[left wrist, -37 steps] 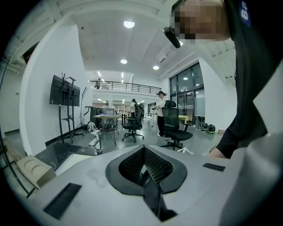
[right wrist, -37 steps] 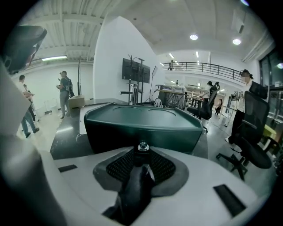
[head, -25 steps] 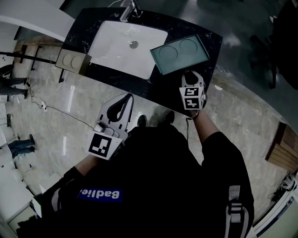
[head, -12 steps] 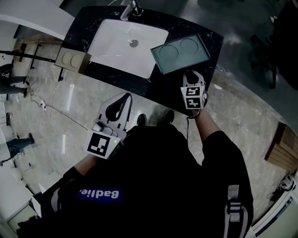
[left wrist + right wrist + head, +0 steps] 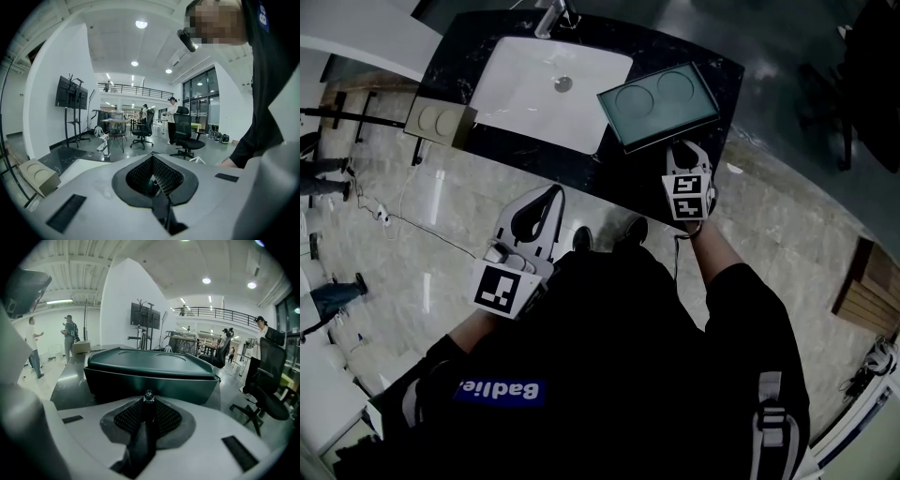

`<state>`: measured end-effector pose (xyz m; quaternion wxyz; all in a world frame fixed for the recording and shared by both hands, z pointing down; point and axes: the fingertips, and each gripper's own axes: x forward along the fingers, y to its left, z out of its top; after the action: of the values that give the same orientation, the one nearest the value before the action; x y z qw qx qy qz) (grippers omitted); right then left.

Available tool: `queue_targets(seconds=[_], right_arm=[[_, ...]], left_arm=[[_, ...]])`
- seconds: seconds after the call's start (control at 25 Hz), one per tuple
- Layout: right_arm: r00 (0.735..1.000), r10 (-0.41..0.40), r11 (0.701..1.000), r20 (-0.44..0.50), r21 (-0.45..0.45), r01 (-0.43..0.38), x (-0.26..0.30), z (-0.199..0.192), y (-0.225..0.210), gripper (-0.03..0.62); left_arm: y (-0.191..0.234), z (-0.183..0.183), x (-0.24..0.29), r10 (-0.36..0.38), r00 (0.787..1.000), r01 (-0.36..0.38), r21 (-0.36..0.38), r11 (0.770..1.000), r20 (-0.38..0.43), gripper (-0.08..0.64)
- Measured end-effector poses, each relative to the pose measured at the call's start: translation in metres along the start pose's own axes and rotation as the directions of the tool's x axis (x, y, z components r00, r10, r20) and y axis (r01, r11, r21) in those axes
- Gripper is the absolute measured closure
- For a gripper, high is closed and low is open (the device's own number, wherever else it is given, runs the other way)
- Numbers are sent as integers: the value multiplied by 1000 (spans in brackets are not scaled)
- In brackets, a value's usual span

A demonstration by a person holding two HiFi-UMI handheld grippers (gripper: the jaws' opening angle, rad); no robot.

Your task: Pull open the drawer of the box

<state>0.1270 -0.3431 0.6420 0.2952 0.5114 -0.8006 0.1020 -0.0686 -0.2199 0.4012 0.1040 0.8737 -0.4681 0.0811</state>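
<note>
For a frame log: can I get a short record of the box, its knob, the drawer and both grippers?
box: dark green box with two round recesses in its top, on the black counter, right of the white sink
knob: small shiny knob on the box front
right gripper: at the box front, jaws shut on the knob
left gripper: off the counter, over the floor, jaws together, empty
drawer: no gap visible; looks not yet pulled out

Box (image 5: 150, 369), 1 o'clock: dark green, matt, smooth plastic. 
Knob (image 5: 149, 396): glinting, perhaps glass. 
Counter (image 5: 544, 159), 12 o'clock: polished black stone, veined. 
Sink (image 5: 525, 94): glossy white. 
Floor (image 5: 422, 234): polished stone tiles.
</note>
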Motion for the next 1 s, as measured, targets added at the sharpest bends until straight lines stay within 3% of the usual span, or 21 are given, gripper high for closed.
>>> queue_targets(seconds=[1.0], right_arm=[[998,-43,998,-37,51,45,-39,-30,3,525]], left_arm=[[-15,6,2,-86,996,86,31,996,16,569]])
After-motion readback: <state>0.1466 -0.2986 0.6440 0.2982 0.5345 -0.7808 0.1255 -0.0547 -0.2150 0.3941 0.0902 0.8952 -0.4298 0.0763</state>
